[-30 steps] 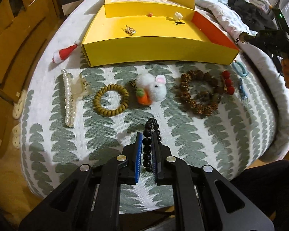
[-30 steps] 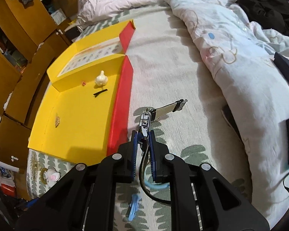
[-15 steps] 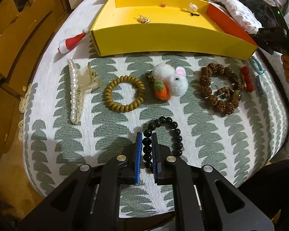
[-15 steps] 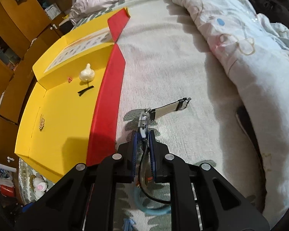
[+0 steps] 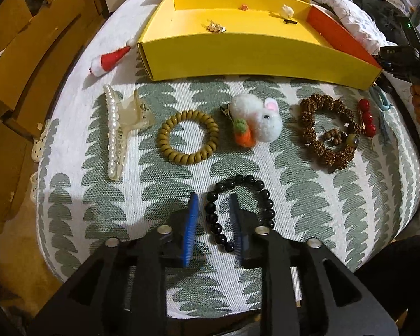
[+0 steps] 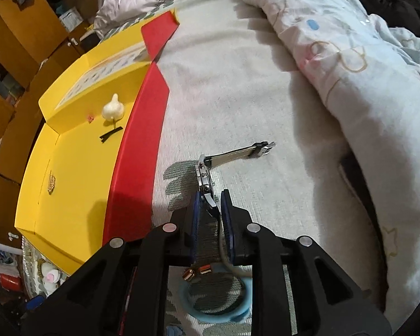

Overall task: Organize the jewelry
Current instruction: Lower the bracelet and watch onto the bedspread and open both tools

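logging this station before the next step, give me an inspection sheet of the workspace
surface: bed cover, green leaf print.
job's things: yellow box open; black bead bracelet, pearl claw clip, brown coil tie, bunny clip, brown bead bracelet on the cover; watch beside the box.
clutter: santa hat clip, blue ring.
grippers: left gripper jaws opening around the black bracelet; right gripper jaws opening at the watch strap.
cables: nothing seen.
surroundings: quilt, wooden cabinets.
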Tool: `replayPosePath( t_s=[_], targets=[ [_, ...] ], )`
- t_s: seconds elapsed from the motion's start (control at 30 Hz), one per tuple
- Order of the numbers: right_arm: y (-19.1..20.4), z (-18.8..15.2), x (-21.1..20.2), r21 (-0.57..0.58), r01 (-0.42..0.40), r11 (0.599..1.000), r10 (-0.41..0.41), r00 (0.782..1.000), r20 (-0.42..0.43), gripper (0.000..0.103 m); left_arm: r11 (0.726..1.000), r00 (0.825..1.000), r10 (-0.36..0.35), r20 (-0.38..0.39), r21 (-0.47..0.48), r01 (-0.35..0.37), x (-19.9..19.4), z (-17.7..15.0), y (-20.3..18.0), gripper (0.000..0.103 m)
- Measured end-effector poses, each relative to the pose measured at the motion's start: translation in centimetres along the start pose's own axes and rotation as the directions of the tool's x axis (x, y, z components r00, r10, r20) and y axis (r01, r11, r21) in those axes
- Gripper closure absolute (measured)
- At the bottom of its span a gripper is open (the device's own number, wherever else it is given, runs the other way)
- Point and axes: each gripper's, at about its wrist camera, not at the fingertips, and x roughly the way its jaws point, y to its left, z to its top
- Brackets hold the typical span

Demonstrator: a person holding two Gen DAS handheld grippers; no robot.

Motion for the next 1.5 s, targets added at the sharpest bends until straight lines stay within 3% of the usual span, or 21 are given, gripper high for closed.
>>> replayPosePath(
  t_s=[0.1, 0.17, 0.23, 0.33, 0.47, 0.53, 0.63, 0.73, 0.87, 0.97, 1.0, 1.1, 1.23, 1.5],
  targets=[
    [-0.1, 0.1, -0.9, 0.0, 0.011, 1.0, -0.011, 1.0, 0.018, 0.079, 1.0, 1.0, 0.003, 0.017, -0.003, -0.003, -0.5, 0.1, 0.2, 0.058],
    [-0.1, 0.2, -1.0, -0.004, 0.022, 1.0, -0.022, 1.0, 0.009, 0.059, 1.0, 1.0, 0.0, 0.023, -0.009, 0.0, -0.8, 0.2, 0.4, 0.052],
    [-0.2, 0.1, -1.4, 0.008, 0.024, 1.0, -0.024, 0.999, 0.029, 0.046, 1.0, 0.999, -0.008, 0.032, -0.014, 0.008, -1.3, 0.2, 0.4, 0.051],
    [-0.1, 0.2, -2.2, 0.007, 0.037, 0.999, -0.037, 0.998, 0.055, 0.043, 0.999, 0.999, -0.025, 0.048, -0.022, 0.026, -2.1, 0.4, 0.4, 0.047],
    [1.1, 0.2, -3.8, -0.003, 0.062, 0.998, -0.061, 0.993, 0.096, 0.031, 0.998, 0.994, -0.054, 0.094, -0.04, 0.058, -3.4, 1.0, 0.7, 0.042],
    [3.3, -0.3, -5.1, -0.077, 0.096, 0.992, -0.083, 0.985, 0.151, 0.026, 0.997, 0.991, -0.065, 0.119, -0.043, 0.07, -3.9, 1.7, 0.6, 0.038],
    [7.8, -1.7, -6.8, -0.241, 0.153, 0.958, -0.093, 0.966, 0.243, 0.011, 0.996, 0.985, -0.052, 0.167, -0.056, 0.062, -4.6, 2.6, 0.9, 0.035],
    [11.3, -2.9, -8.8, -0.337, 0.162, 0.928, -0.043, 0.941, 0.335, 0.003, 0.998, 0.973, -0.036, 0.23, -0.046, 0.048, -5.6, 3.6, 0.9, 0.033],
    [13.6, -3.1, -10.1, -0.361, 0.112, 0.926, 0.033, 0.928, 0.371, 0.003, 0.999, 0.962, -0.034, 0.272, -0.03, 0.044, -6.9, 5.6, 0.3, 0.03],
    [14.1, -2.4, -9.9, -0.336, 0.007, 0.942, 0.109, 0.939, 0.325, 0.003, 0.998, 0.951, -0.028, 0.308, -0.049, 0.045, -7.4, 8.0, 0.4, 0.029],
    [14.2, -2.0, -9.4, -0.319, -0.057, 0.946, 0.156, 0.943, 0.295, 0.003, 0.996, 0.953, -0.043, 0.301, -0.064, 0.065, -7.2, 9.1, 0.6, 0.029],
    [14.8, -1.5, -8.5, -0.29, -0.126, 0.949, 0.202, 0.947, 0.25, 0.004, 0.986, 0.964, -0.115, 0.238, -0.087, 0.139, -5.6, 12.7, 0.9, 0.029],
    [15.3, -0.7, -7.5, -0.284, -0.15, 0.947, 0.22, 0.947, 0.233, 0.005, 0.976, 0.975, -0.141, 0.174, -0.143, 0.167, -2.7, 16.5, 1.1, 0.029],
    [15.2, 1.7, -5.7, -0.278, -0.157, 0.948, 0.219, 0.953, 0.21, 0.005, 0.981, 0.991, -0.113, 0.069, -0.15, 0.122, 2.8, 19.3, 0.5, 0.029]
  ],
)
